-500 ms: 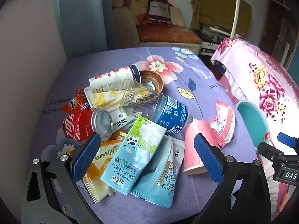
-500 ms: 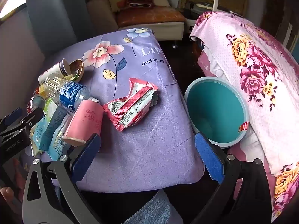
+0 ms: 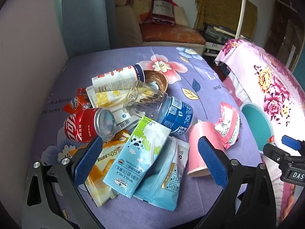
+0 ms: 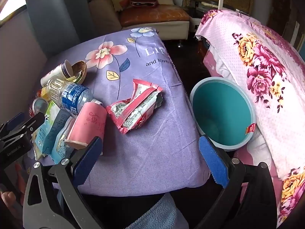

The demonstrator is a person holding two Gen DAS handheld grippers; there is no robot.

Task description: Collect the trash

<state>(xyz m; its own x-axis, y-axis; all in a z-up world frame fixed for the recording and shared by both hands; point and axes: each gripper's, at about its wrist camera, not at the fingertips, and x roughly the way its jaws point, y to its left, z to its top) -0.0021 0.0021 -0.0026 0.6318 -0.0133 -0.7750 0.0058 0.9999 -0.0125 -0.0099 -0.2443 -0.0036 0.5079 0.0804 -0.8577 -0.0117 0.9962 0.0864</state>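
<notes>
We see the left gripper (image 3: pixel 148 160) low in its own view with its blue pads spread as wide as they go and nothing between them; it hangs above a heap of trash on the purple flowered cloth (image 3: pixel 200 87). In the middle of that frame lie a red can (image 3: pixel 83 127) on its side, a clear plastic bottle (image 3: pixel 158 106) with a blue label across it, a light blue milk pouch (image 3: pixel 137 156) over an orange-and-white wrapper (image 3: pixel 103 173), and a pink paper cup (image 3: pixel 198 147) tipped over at centre right. The right gripper (image 4: pixel 150 162) likewise stands fully open and empty at the bottom of its view, over bare cloth. Just above it, at the centre of that frame, a crumpled pink-and-white wrapper (image 4: pixel 137 106) lies apart from the heap, which sits at the left. The teal bin (image 4: pixel 223 112) stands at the right, beside the cloth's edge and against a pink floral blanket (image 4: pixel 266 72).
</notes>
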